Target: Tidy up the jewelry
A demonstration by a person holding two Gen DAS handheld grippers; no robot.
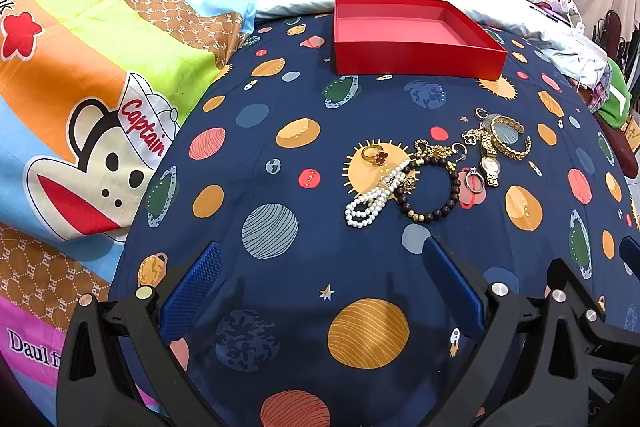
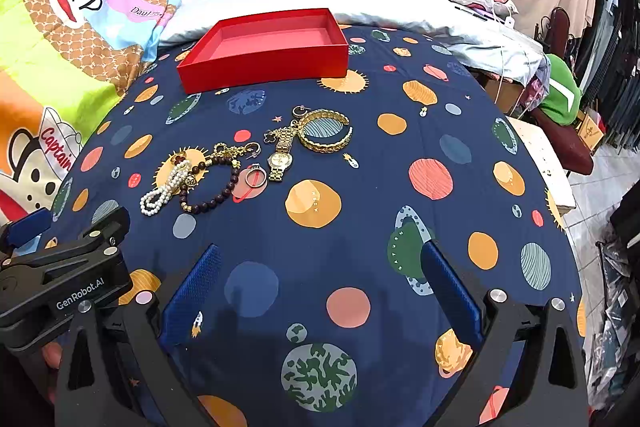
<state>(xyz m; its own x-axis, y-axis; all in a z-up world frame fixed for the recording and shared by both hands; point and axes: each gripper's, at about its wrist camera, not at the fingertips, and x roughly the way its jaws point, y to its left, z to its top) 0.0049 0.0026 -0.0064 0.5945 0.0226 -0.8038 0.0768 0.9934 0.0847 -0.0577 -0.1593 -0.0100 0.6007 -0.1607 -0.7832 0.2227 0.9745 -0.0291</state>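
Your left gripper (image 1: 322,281) and right gripper (image 2: 322,283) have their fingers spread, holding nothing; one red box (image 2: 276,67), one watch (image 2: 280,161), one pearl bracelet (image 2: 162,195) lie on the bed (image 2: 360,247)

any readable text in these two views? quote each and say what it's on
"Captain": hat of the monkey cartoon on the striped quilt.
"Daul…", cut off: pink stripe of the same quilt.
"GenRobot.AI": body of the left gripper.
"SATURN": green ringed planet on the navy planet sheet.
"MARS": small red planet on that sheet.
Watch dial: too small to read.
Red box: no text.
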